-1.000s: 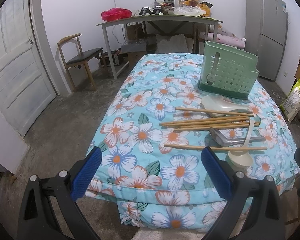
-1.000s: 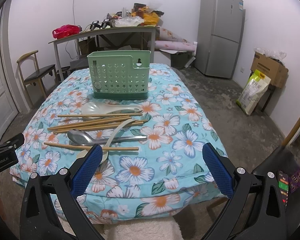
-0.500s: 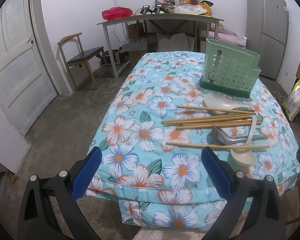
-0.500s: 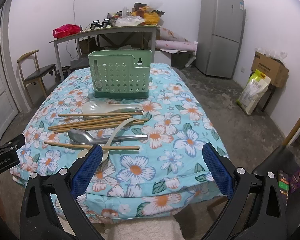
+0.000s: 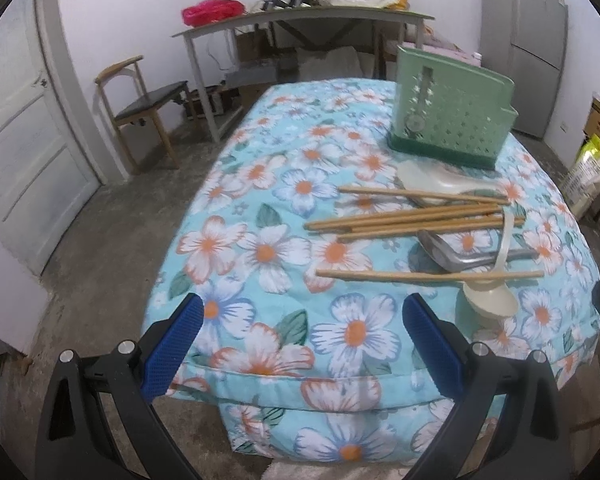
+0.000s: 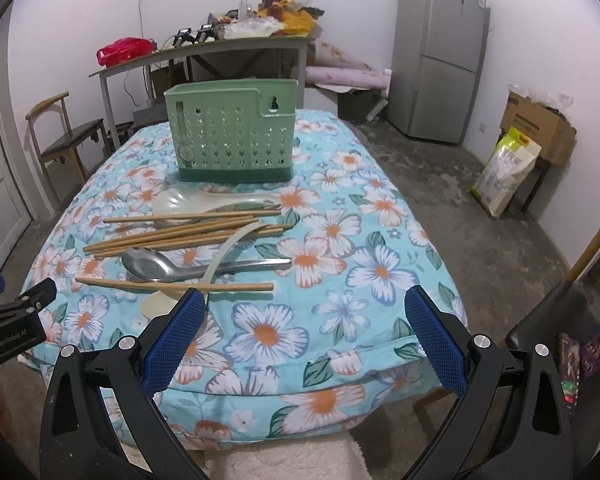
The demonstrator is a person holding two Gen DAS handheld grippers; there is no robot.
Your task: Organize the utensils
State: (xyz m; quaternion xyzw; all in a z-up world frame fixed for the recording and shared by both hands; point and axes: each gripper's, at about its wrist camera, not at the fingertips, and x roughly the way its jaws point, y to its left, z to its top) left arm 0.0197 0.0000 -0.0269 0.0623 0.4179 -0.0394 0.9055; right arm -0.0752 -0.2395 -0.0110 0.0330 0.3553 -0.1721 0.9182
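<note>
Step in hand, as I judge it: the approach, w/ nothing picked up yet. All utensils lie loose on the flowered tabletop (image 6: 332, 344); the green caddy (image 6: 236, 140) at the far end shows nothing in it.

L to R:

- Left hand-held gripper (image 5: 302, 342): jaws wide, empty, hovering off the near-left corner of the tabletop, apart from every utensil. Open floor to its left, plenty of swing room. A wooden chair (image 5: 140, 108) and a door (image 5: 24, 140) sit well back.
- Single chopstick (image 6: 174, 283): lies crosswise, nearest the front, over the cream ladle's handle.
- Cream ladle (image 6: 204, 276): bowl near the front edge, just ahead of the right gripper's left finger (image 6: 174, 338).
- Steel spoon (image 6: 196, 267): behind the single stick, handle pointing right.
- Chopstick bundle (image 6: 180, 236): further back, roughly parallel, fanned a bit. White rice paddle (image 6: 204, 204) is partly under it, just in front of the caddy.
- Right hand-held gripper (image 6: 304, 340): jaws wide, empty, over the near edge, R of the pile.

Next move, prob.: take the front chopstick first. It's thin and flat on soft quilt, so come in low, jaws across the stick, close fully. It rests on the ladle and may nudge it.

Edges: ladle bowl is close to the front drop-off, so a push could tip it over. R side of the tabletop is bare, w/ clear room. The caddy's top is open, approach from above.
</note>
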